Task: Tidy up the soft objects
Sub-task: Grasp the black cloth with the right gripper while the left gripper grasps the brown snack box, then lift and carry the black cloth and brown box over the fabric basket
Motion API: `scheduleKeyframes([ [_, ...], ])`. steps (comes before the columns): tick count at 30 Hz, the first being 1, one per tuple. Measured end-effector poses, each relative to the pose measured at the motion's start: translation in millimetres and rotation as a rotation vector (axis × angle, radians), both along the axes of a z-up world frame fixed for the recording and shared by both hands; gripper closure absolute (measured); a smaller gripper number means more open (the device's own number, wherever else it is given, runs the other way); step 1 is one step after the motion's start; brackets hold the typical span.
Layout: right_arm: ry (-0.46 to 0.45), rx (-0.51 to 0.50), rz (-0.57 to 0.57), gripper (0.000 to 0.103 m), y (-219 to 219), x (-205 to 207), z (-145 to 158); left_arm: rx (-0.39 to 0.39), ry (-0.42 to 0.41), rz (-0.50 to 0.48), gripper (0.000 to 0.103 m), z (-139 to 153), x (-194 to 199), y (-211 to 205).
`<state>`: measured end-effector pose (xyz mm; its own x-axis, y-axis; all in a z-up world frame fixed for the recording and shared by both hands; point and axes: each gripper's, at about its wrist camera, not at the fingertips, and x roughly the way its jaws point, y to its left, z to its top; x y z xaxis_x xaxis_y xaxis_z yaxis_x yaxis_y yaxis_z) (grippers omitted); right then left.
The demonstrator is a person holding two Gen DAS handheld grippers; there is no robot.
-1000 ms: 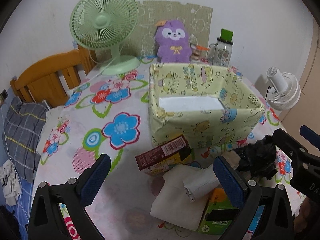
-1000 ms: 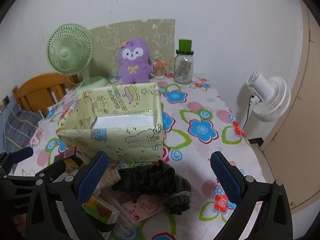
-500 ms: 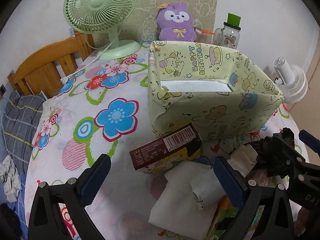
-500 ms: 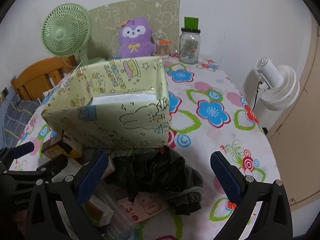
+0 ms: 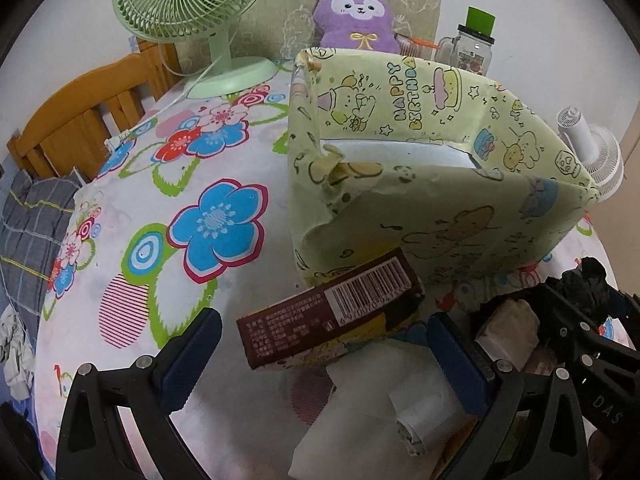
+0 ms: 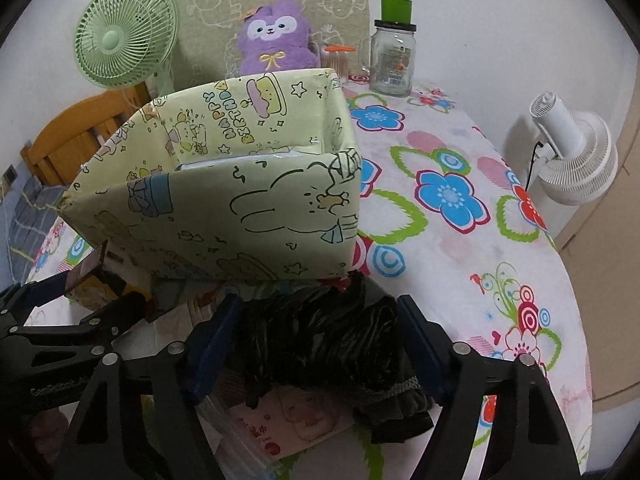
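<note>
Right claw (image 6: pixel 320 340) now closed in around black cloth bundle (image 6: pixel 320 344), seemingly gripping it, left claw (image 5: pixel 324 352) spread apart.

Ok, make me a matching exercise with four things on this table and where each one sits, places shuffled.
Things:
1. crumpled black plastic bag
2. purple plush toy
3. clear glass jar with green lid
4. brown barcoded carton

Places:
A. behind the yellow-green paper-wrapped box
B. between the right gripper jaws
C. ahead of the open left gripper
D. far table edge, right of the plush

Pairs: 1-B, 2-A, 3-D, 4-C
</note>
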<state>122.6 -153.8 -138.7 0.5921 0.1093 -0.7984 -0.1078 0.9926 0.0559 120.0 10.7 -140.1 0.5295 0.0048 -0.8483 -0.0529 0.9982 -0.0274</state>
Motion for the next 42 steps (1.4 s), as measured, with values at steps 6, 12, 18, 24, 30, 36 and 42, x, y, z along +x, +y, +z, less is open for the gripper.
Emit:
scheduleKeyframes([
  [6, 0.004, 0.003, 0.010, 0.035, 4.4, 5.0, -2.8, -0.014, 0.017, -0.009, 0.016, -5.4, 5.6, -1.0],
  [12, 0.004, 0.006, 0.009, 0.039, 4.0, 6.8, -2.3, -0.014, 0.026, -0.022, 0.026, -7.9, 5.6, -1.8],
  [18, -0.012, 0.001, 0.009, 0.045, 4.2, 4.6, 2.7, -0.014, 0.003, -0.023, 0.027, -2.3, 0.8, -2.7],
  [24, -0.038, 0.006, 0.003, 0.055, 2.7, -2.6, 11.2, -0.003, -0.029, -0.025, 0.028, 7.4, -8.1, -5.4],
  [30, -0.074, -0.001, -0.005, 0.060, 0.0, -11.5, 22.2, 0.015, -0.067, -0.029, 0.028, 19.9, -15.5, -7.4],
  [36, -0.113, 0.002, -0.019, 0.061, -4.9, -19.4, 34.2, 0.034, -0.097, -0.037, 0.028, 32.1, -23.7, -11.1],
  [42, -0.160, 0.006, -0.036, 0.061, -10.9, -26.1, 49.4, 0.042, -0.129, -0.050, 0.028, 45.6, -31.1, -16.7],
])
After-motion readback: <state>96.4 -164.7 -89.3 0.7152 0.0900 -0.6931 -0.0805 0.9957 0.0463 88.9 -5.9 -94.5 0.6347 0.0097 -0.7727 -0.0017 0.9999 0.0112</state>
